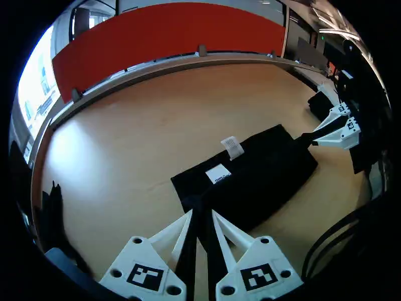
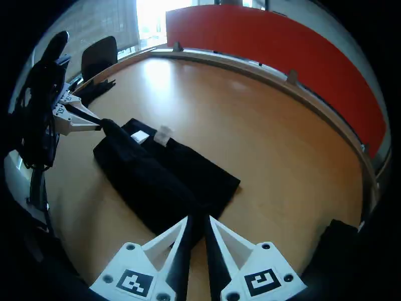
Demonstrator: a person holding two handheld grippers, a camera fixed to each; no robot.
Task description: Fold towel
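A black folded cloth towel lies on the broad light-wood table before a red partition wall. The fingers of the left gripper and the right gripper each clamp one end.

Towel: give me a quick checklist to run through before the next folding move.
1. Left gripper shut on the near end of the towel: ok.
2. Right gripper shut on the opposite end: ok.
3. Towel resting fully on the table, nothing hanging over an edge: ok.
4. White tags face up and not caught in either gripper: ok.
5. Black cloth by the table edge lies apart from the towel: ok.
6. Layers lined up and crease-free: cannot tell, as the black fabric hides its folds.
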